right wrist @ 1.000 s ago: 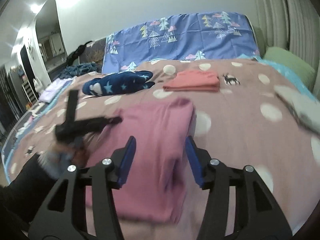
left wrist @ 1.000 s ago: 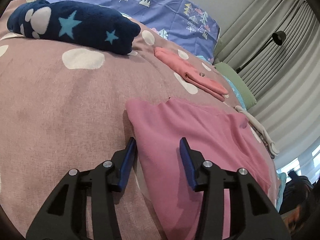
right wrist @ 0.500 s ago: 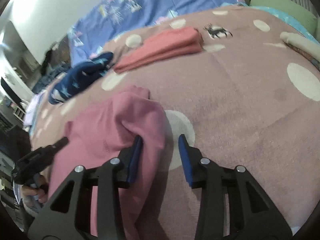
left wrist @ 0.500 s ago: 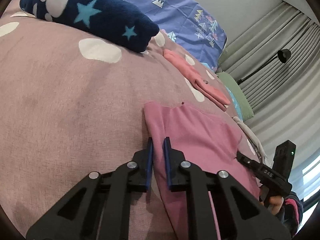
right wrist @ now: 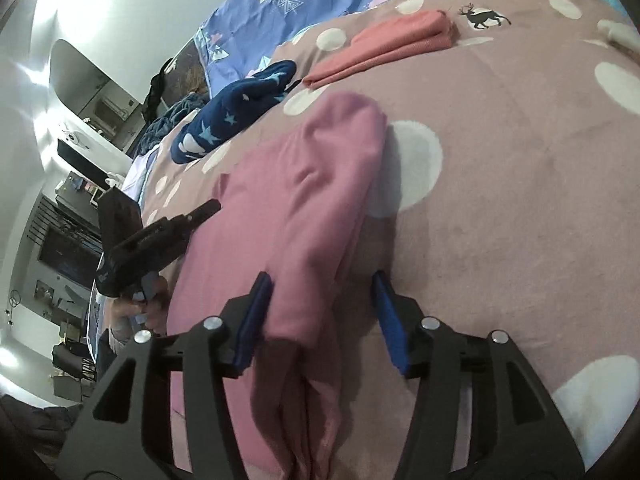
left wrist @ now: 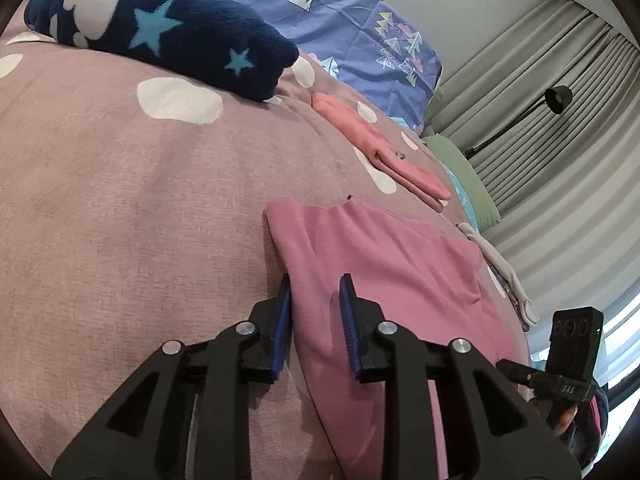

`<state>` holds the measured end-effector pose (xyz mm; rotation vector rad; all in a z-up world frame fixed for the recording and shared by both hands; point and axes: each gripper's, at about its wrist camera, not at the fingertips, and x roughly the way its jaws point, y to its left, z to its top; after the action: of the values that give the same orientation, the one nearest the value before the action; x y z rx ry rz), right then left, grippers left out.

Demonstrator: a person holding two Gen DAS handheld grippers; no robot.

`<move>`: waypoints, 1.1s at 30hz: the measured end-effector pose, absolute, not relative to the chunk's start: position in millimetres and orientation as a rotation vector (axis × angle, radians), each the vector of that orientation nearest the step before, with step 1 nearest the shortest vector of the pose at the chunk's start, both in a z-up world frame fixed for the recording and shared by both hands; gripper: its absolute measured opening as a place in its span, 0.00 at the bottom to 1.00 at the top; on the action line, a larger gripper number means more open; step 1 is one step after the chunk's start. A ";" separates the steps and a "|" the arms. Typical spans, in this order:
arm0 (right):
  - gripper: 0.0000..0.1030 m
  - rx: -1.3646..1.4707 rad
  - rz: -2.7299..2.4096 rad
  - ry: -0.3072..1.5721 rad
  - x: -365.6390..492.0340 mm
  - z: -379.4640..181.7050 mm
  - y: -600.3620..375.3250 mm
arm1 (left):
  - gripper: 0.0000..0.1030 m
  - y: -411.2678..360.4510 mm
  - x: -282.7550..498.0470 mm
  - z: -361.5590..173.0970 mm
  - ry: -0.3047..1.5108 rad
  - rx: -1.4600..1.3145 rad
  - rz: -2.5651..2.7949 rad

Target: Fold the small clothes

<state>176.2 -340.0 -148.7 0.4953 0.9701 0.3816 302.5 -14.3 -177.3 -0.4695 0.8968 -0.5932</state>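
Note:
A pink garment lies folded on the dusty-pink spotted bedspread. My left gripper is open, its jaws straddling the garment's left edge. In the right wrist view the same pink garment shows a raised fold along its right side. My right gripper is open, its jaws either side of that raised fold. The left gripper's body shows at the garment's far left, and the right gripper's body shows at the lower right of the left wrist view.
A folded navy star-print fleece and a folded coral garment lie further up the bed. A cream garment lies at the right edge. Blue patterned pillow, green pillow, curtains and floor lamp behind.
My left gripper, shut on the garment's edge half a second ago, has opened. My right gripper has opened wider and moved along the garment's raised fold.

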 end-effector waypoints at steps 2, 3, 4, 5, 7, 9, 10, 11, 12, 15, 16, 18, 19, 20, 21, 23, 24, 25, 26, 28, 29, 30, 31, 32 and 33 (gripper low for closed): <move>0.53 0.490 0.398 0.970 184.7 -150.9 -334.7 | 0.28 -14.5 302.2 -177.1 0.897 -0.470 -0.602; 0.54 0.492 0.416 0.966 191.1 -151.4 -331.8 | 0.32 -15.1 302.3 -176.8 0.895 -0.470 -0.609; 0.54 0.480 0.430 0.958 200.8 -153.2 -327.5 | 0.35 -15.8 301.6 -176.2 0.892 -0.467 -0.620; 0.54 0.462 0.430 0.949 207.8 -155.6 -325.5 | 0.37 -16.6 301.6 -176.0 0.890 -0.465 -0.624; 0.54 0.452 0.437 0.921 222.3 -164.1 -323.9 | 0.43 -18.2 300.2 -174.8 0.887 -0.459 -0.640; 0.47 0.488 0.447 0.894 226.3 -169.0 -329.2 | 0.45 -18.7 298.5 -174.0 0.888 -0.454 -0.652; 0.45 0.507 0.452 0.884 225.5 -170.7 -333.4 | 0.46 -18.0 296.6 -173.2 0.892 -0.450 -0.658; 0.43 0.519 0.458 0.874 223.5 -171.0 -335.9 | 0.46 -17.7 294.2 -172.6 0.896 -0.444 -0.662; 0.43 0.525 0.461 0.870 222.5 -171.2 -336.8 | 0.46 -17.6 290.8 -172.1 0.901 -0.434 -0.668; 0.43 0.523 0.463 0.862 217.3 -170.2 -336.5 | 0.46 -17.6 278.8 -171.5 0.912 -0.406 -0.691; 0.43 0.523 0.465 0.859 214.6 -169.7 -336.5 | 0.46 -16.6 269.6 -171.3 0.921 -0.391 -0.710; 0.43 0.532 0.473 0.856 208.4 -169.8 -337.9 | 0.47 -15.4 253.5 -171.2 0.932 -0.375 -0.746; 0.43 0.539 0.487 0.853 202.5 -169.5 -338.6 | 0.47 -14.3 243.7 -171.5 0.937 -0.373 -0.766; 0.43 0.544 0.499 0.850 198.4 -169.2 -339.0 | 0.47 -13.9 233.7 -171.5 0.941 -0.370 -0.786; 0.43 0.550 0.516 0.845 193.1 -169.1 -339.4 | 0.47 -13.9 226.3 -171.7 0.945 -0.363 -0.801; 0.43 0.564 0.541 0.838 184.9 -169.6 -340.6 | 0.47 -16.5 217.3 -171.7 0.949 -0.338 -0.803; 0.43 0.572 0.547 0.836 182.0 -170.0 -341.8 | 0.47 -18.8 216.5 -171.5 0.952 -0.325 -0.795; 0.43 0.577 0.549 0.836 181.9 -170.2 -342.3 | 0.47 -21.4 218.0 -171.7 0.961 -0.316 -0.788; 0.43 0.579 0.549 0.840 183.1 -170.7 -343.0 | 0.47 -24.0 220.9 -171.8 0.966 -0.320 -0.784; 0.43 0.590 0.553 0.845 186.2 -172.8 -343.7 | 0.47 -30.1 225.6 -172.2 0.971 -0.320 -0.776; 0.43 0.596 0.556 0.846 187.9 -173.6 -344.2 | 0.47 -33.9 228.2 -172.8 0.972 -0.316 -0.774; 0.41 0.600 0.558 0.847 189.1 -174.0 -344.6 | 0.47 -36.1 229.3 -173.4 0.972 -0.313 -0.773; 0.40 0.605 0.558 0.849 191.0 -174.8 -345.0 | 0.47 -39.6 231.5 -173.6 0.972 -0.309 -0.771; 0.38 0.609 0.559 0.852 193.2 -175.8 -344.8 | 0.47 -42.6 233.4 -173.8 0.972 -0.307 -0.770; 0.36 0.616 0.559 0.860 197.3 -177.1 -344.0 | 0.47 -44.5 234.4 -173.9 0.972 -0.305 -0.770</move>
<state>197.3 -344.0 -177.1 0.6157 0.8597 0.5589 234.4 -44.5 -173.9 -0.3053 0.9720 -0.7697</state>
